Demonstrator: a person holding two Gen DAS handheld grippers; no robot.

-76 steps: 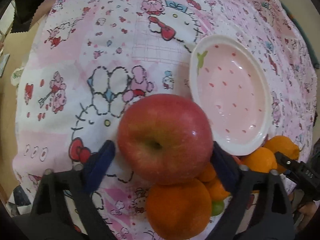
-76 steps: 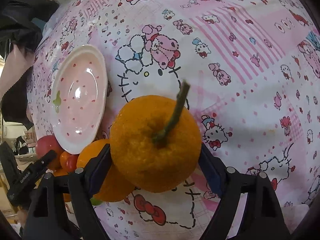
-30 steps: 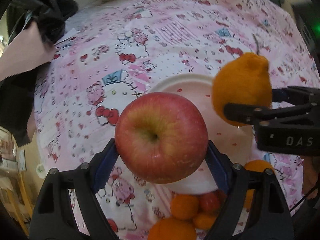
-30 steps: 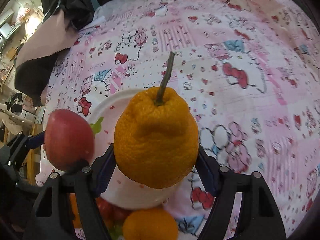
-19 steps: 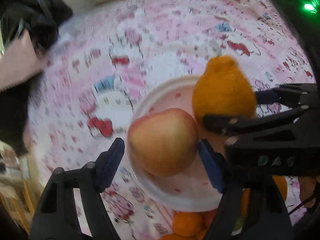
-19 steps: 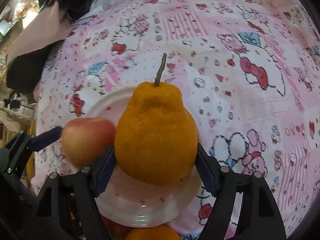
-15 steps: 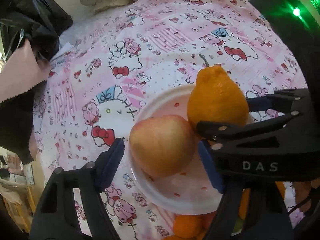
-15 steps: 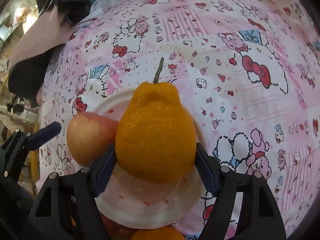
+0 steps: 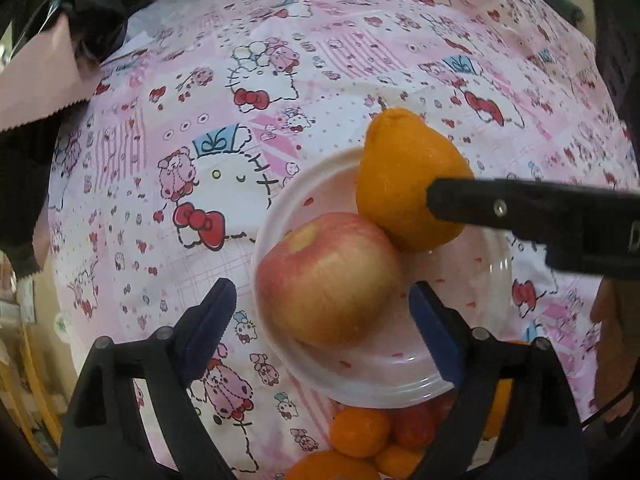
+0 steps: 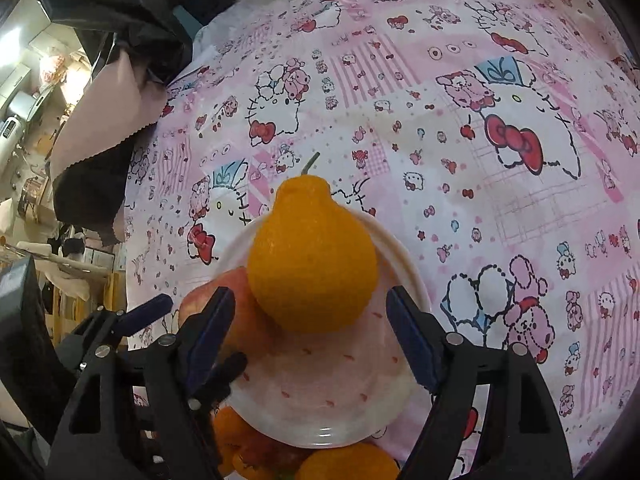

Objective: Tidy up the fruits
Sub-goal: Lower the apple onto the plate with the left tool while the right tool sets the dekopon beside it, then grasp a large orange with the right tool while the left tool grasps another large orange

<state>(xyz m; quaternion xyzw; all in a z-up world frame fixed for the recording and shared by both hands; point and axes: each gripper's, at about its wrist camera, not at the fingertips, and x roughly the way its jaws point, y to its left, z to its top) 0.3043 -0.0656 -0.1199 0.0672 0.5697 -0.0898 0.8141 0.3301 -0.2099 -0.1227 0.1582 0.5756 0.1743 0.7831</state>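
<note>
A red-yellow apple (image 9: 328, 276) lies on the pink dotted plate (image 9: 460, 320). My left gripper (image 9: 322, 328) straddles it, jaws opening, with a small gap at each pad. A knobbed orange citrus (image 10: 312, 264) with a short stem stands on the same plate (image 10: 340, 400), touching the apple (image 10: 252, 332). My right gripper (image 10: 310, 332) sits around the citrus (image 9: 408, 184), jaws opening, with both pads just clear of the peel. One of the right gripper's fingers (image 9: 520, 208) crosses in front of the citrus in the left wrist view.
Several small oranges and red fruits (image 9: 360, 428) are heaped against the plate's near edge, also in the right wrist view as a fruit pile (image 10: 348, 464). A black bag and pink cloth (image 10: 120, 40) lie at the far left on the pink cartoon tablecloth (image 9: 280, 80).
Both fruits came down from mid-air onto the plate. Each gripper's jaws have spread off its fruit, so the apple and the citrus now rest side by side.
</note>
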